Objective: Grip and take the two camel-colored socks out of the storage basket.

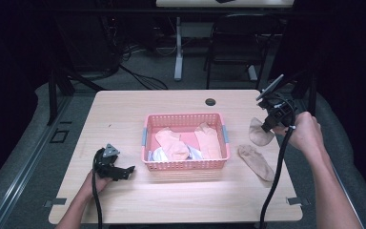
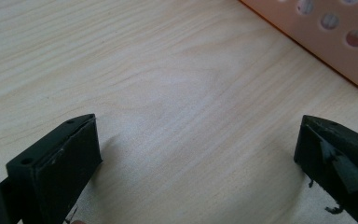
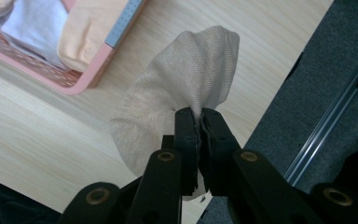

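Both tools black. Left tool [image 1: 124, 171]: grey 3-cornered plate on top, black cable trailing to 6 o'clock. Right tool [image 3: 200, 122]: brass-coloured rivets on linkage arms, worn pads, plate at 12, black cable to 6. Forearms bare, no sleeves.

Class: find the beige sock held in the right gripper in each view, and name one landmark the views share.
High view: beige sock hangs right of the pink basket.
Left gripper view: not in it.
Right gripper view: centre, pinched in the jaws.
Shared landmark: the pink basket.
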A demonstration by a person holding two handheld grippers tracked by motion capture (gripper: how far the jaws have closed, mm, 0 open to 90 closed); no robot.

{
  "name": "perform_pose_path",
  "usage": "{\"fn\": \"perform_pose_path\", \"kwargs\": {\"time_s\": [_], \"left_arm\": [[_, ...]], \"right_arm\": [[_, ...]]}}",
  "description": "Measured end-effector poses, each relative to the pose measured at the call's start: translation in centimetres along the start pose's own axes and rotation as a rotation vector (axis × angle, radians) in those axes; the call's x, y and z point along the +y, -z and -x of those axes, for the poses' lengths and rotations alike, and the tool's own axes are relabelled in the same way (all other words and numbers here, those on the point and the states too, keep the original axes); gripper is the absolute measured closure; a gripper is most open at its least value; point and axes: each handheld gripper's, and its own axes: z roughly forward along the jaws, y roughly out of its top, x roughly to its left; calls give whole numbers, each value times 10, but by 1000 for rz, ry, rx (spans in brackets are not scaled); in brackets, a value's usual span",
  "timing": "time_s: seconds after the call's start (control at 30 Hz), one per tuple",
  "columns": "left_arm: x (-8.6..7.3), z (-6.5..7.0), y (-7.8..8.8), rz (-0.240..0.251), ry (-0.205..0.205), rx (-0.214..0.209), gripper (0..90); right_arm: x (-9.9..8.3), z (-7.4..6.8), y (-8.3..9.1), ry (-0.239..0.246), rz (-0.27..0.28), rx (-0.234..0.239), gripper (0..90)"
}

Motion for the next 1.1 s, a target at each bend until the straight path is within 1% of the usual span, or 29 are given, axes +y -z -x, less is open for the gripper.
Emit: {"fn": "perform_pose_path", "kwargs": {"time_s": [0.03,0.07,0.17,0.23,0.27,0.37,0.47,0.5,0.53,0.57,0.6,0.63,0.8,0.87,0.93,1.0,1.07,1.1], "left_arm": [[0,0,0,0,0,0,0],[0,0,0,1,0,0,0],[0,0,0,0,3,0,0],[0,0,0,0,1,0,0],[0,0,0,0,1,0,0],[0,0,0,0,1,-1,0],[0,0,0,1,2,0,0],[0,0,0,0,0,0,0],[0,0,0,0,0,0,0],[0,0,0,0,2,0,0],[0,0,0,0,0,0,0],[0,0,0,0,0,0,0],[0,0,0,0,2,0,0],[0,0,0,0,0,0,0],[0,0,0,1,2,0,0],[0,0,0,1,3,0,0],[0,0,0,0,0,0,0],[0,0,0,1,2,0,0]], "right_arm": [[-2,1,0,-4,0,-6,856],[-3,2,-2,-17,16,-2,856],[-6,6,-3,-10,-5,-7,856],[-8,7,-7,-11,-11,-5,856],[-9,7,-9,-23,-5,0,856],[-12,10,-16,-20,-22,8,856],[-15,11,-28,-36,-22,19,857],[-16,12,-32,-33,-34,30,857],[-18,11,-37,-47,-28,34,857],[-18,12,-41,-41,-43,36,857],[-20,12,-46,-49,-42,43,857],[-21,12,-51,-46,-53,47,857],[-27,14,-73,-63,-78,50,858],[-29,15,-80,-75,-88,62,858],[-31,16,-87,-88,-80,67,858],[-33,17,-95,-87,-96,77,858],[-35,18,-105,-98,-100,96,858],[-36,19,-109,-94,-110,102,857]]}}
